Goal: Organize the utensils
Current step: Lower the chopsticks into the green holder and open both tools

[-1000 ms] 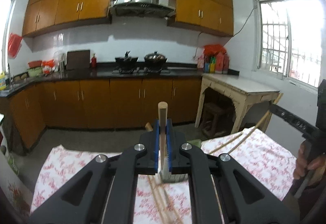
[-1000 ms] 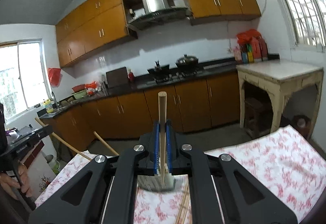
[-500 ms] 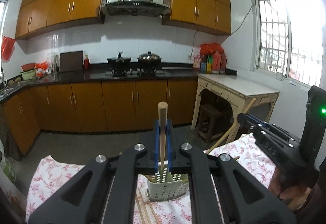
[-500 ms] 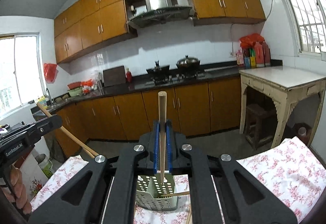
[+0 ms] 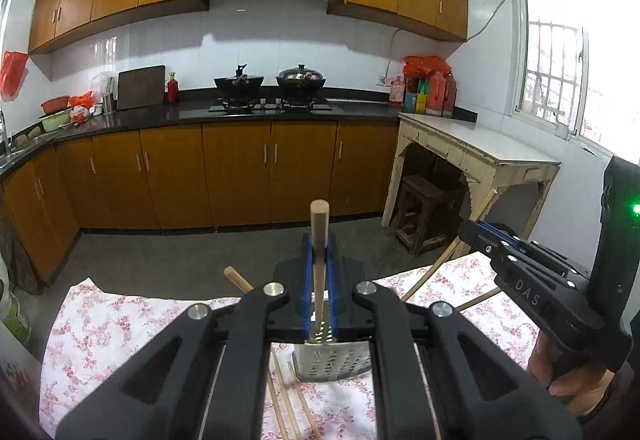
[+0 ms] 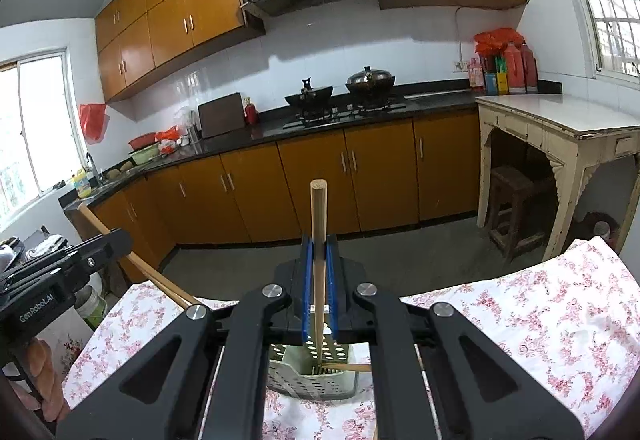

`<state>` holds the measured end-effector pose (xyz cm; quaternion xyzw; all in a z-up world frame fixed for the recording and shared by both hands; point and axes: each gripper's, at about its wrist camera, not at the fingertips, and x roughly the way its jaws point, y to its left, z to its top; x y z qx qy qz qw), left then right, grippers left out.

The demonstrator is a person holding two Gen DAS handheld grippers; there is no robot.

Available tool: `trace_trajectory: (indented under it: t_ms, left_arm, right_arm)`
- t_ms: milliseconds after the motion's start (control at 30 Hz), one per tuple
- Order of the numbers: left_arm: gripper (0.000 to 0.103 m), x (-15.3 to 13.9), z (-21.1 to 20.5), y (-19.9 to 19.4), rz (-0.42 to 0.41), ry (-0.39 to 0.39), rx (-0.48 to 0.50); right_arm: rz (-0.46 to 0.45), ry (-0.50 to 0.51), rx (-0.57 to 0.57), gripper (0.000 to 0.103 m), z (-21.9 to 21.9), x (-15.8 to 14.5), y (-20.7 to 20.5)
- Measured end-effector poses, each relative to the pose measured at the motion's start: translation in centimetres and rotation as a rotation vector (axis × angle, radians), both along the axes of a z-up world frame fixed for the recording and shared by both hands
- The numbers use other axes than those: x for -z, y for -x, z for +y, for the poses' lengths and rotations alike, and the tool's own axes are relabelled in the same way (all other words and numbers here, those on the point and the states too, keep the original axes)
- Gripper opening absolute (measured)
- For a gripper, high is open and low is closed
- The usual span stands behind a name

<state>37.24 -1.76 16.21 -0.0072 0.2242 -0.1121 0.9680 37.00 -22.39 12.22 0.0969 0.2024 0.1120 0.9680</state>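
Left gripper (image 5: 319, 272) fingers are clamping one chopstick (image 5: 319, 240); right gripper (image 6: 319, 272) fingers are clamping another chopstick (image 6: 319, 240). Both tips are pointing into the perforated holder (image 6: 316, 380) sitting just below the fingers on the worktop (image 6: 540, 320).

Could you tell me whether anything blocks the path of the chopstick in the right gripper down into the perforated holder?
Nothing visible does. The right gripper holds its chopstick upright over the open top of the perforated holder, its lower end already inside. Another chopstick lies across the rim, beside it.
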Motion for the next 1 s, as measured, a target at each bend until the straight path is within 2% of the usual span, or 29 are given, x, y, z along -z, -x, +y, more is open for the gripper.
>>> trace_trajectory:
  t_ms: [100, 133, 167, 200, 233, 500, 667, 767, 867, 1000]
  left_arm:
    - [0.009, 0.3, 0.1, -0.2, 0.010, -0.001, -0.013]
    - [0.018, 0.3, 0.2, -0.1, 0.010, 0.005, -0.013]
    - [0.034, 0.2, 0.5, 0.2, 0.004, 0.010, -0.019]
    - [0.040, 0.1, 0.6, 0.3, -0.004, 0.012, -0.027]
    - [0.043, -0.1, 0.9, 0.5, -0.013, 0.015, -0.035]
    - [0.043, -0.6, 3.7, 3.0, -0.027, 0.038, -0.086]
    - [0.055, -0.3, 5.6, 6.6, -0.053, 0.027, -0.117]
    - [0.061, 1.3, 7.4, 9.2, -0.047, 0.018, -0.141]
    - [0.062, 3.7, 8.5, 10.6, -0.023, -0.014, -0.165]
    - [0.062, 8.7, 9.4, 10.9, 0.072, -0.053, -0.190]
  right_arm:
    - [0.026, 0.014, -0.012, 0.008, 0.4, 0.2, -0.5]
    - [0.026, 0.018, -0.009, 0.009, 0.4, 0.3, -0.3]
    - [0.024, 0.021, -0.010, 0.015, 0.5, 0.2, -0.2]
    - [0.018, 0.025, -0.005, 0.024, 0.5, 0.1, 0.0]
    - [0.007, 0.027, 0.001, 0.028, 0.5, -0.1, 0.4]
    - [-0.047, 0.051, 0.018, 0.031, 0.5, -1.6, 2.6]
    - [-0.073, 0.035, 0.046, 0.031, -1.4, -2.3, 5.7]
    - [-0.072, 0.055, 0.086, 0.032, -3.1, -1.6, 7.9]
    - [-0.047, 0.077, 0.148, 0.032, -5.1, 0.2, 9.9]
    - [0.067, 0.052, 0.205, 0.032, -7.7, 4.3, 10.4]
